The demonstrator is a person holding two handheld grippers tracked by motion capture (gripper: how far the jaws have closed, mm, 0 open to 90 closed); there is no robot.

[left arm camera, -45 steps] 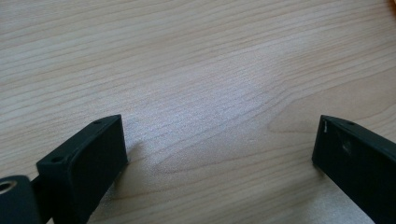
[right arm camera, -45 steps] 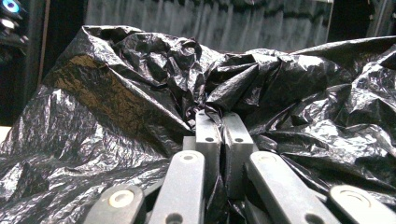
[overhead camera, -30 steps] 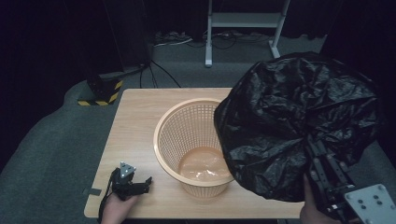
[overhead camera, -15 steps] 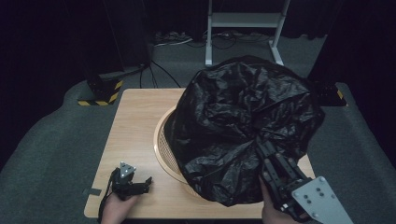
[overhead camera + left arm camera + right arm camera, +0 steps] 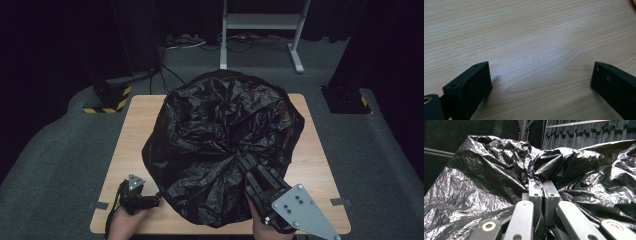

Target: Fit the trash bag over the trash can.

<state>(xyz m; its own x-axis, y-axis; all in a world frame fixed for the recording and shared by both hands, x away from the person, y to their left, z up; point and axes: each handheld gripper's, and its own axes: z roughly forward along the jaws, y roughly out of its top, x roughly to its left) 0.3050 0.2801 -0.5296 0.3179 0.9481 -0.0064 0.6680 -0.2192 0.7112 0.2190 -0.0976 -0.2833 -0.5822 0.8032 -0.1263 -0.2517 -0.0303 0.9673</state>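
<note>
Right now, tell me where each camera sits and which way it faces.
High view: above the near table edge, looking forward and down on the black bag on the wooden table; both hands and grippers show.
Left gripper view: on the left gripper, looking down at bare tabletop between open fingers.
Right gripper view: on the right gripper, its fingers pinching the bag.
Shared: bag, table.

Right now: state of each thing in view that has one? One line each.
black plastic bag: crumpled, billowed out, held above the table, pinched at a gathered fold.
right tool: shut on the black plastic bag, film bunched between its jaws.
left tool: open, nothing between its jaws, low over bare wood.
table: middle covered from above by the bag.
</note>
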